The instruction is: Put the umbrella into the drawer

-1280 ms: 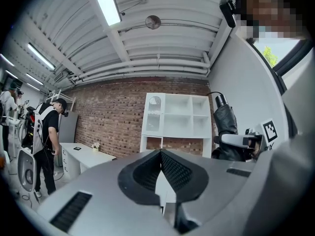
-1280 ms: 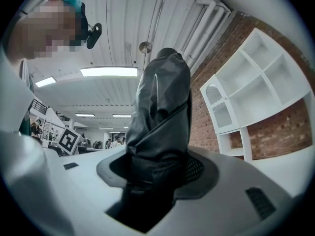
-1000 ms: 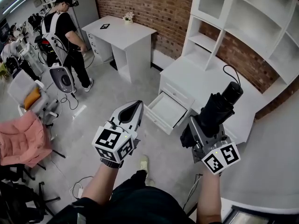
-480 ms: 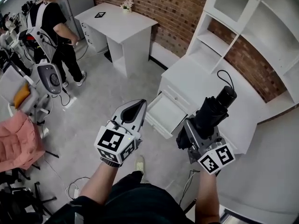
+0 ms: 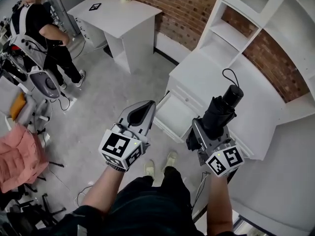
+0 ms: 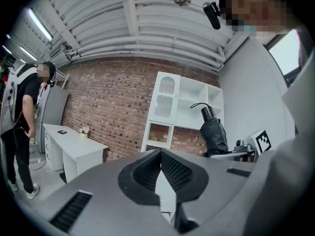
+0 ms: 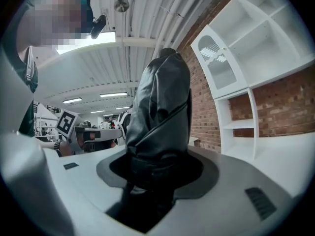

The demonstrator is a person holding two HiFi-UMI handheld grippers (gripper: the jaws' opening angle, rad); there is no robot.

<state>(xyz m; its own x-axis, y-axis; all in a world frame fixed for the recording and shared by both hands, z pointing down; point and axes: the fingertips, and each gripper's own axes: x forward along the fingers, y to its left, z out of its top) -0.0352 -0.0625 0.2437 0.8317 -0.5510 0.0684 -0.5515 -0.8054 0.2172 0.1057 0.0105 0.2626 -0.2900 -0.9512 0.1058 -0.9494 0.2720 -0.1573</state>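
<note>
A folded black umbrella (image 5: 219, 109) with a wrist loop stands upright in my right gripper (image 5: 205, 128), which is shut on its lower end. The right gripper view shows the umbrella (image 7: 162, 102) rising out of the jaws of the right gripper (image 7: 156, 173). An open white drawer (image 5: 173, 116) juts from the low cabinet (image 5: 211, 75), just left of the umbrella. My left gripper (image 5: 148, 105) hovers at the drawer's near left corner, its jaws together and empty. In the left gripper view the left gripper (image 6: 160, 154) is shut, and the umbrella (image 6: 214, 132) shows to the right.
A white shelf unit (image 5: 256, 18) stands on the cabinet against the brick wall. A white desk (image 5: 115, 14) is at the back left. A person (image 5: 34, 31) stands far left beside chairs, one draped in pink cloth (image 5: 17, 154). My shoes (image 5: 160, 165) are on the grey floor.
The view has moved toward the cabinet, so the drawer now lies closer between the two grippers. Both grippers keep their pose, and the umbrella stays held.
</note>
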